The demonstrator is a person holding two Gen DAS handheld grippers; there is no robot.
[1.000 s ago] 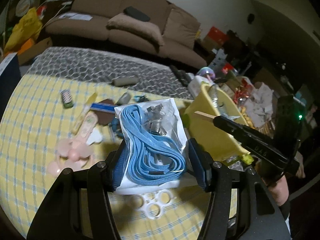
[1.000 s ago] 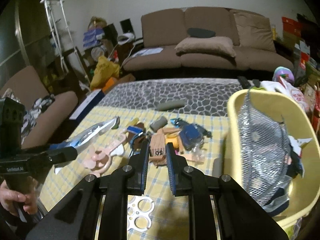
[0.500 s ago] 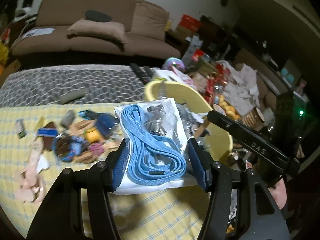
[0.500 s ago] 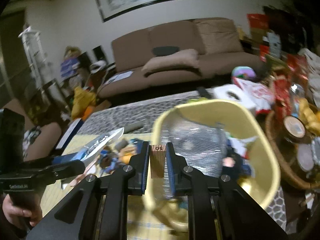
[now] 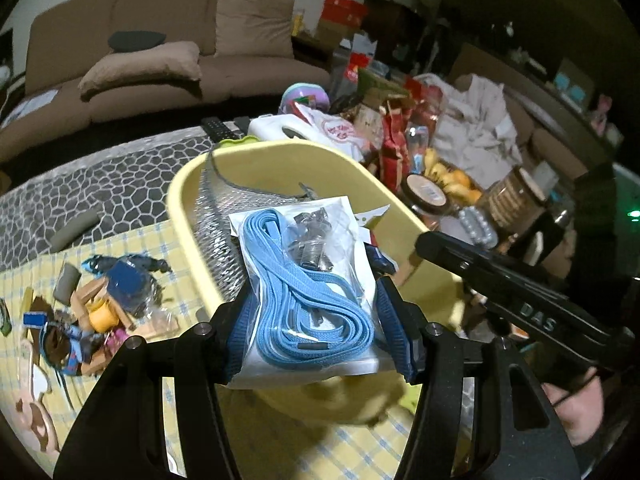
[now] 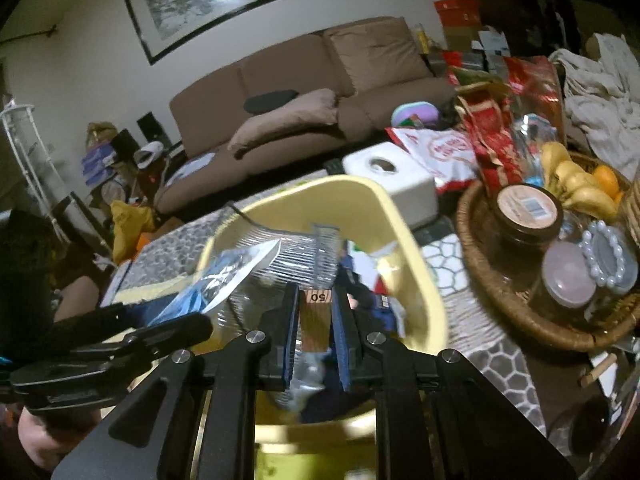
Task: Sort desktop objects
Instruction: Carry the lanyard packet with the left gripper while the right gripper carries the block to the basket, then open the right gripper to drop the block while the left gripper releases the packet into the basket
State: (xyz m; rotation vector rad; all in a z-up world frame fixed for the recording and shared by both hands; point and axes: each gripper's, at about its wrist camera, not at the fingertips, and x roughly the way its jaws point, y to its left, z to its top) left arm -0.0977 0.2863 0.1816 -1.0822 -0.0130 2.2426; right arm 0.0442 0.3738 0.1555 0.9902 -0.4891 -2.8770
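Observation:
My left gripper is shut on a clear bag of blue lanyard and metal clips, held above the near rim of the yellow tub. My right gripper is shut on a small wooden block marked 50, hanging over the same yellow tub. Inside the tub lie a silver mesh pouch and other small items. The right gripper's black body crosses the right side of the left wrist view. The left gripper's body with the bag shows at the left of the right wrist view.
A pile of small objects lies on the yellow checked cloth left of the tub. Right of the tub stands a wicker basket with jars and fruit, behind it a white tissue box and red packets. A brown sofa is beyond.
Both grippers swung right from over the pile of objects to above the yellow tub, carrying the lanyard bag and the wooden block. Their grips did not change.

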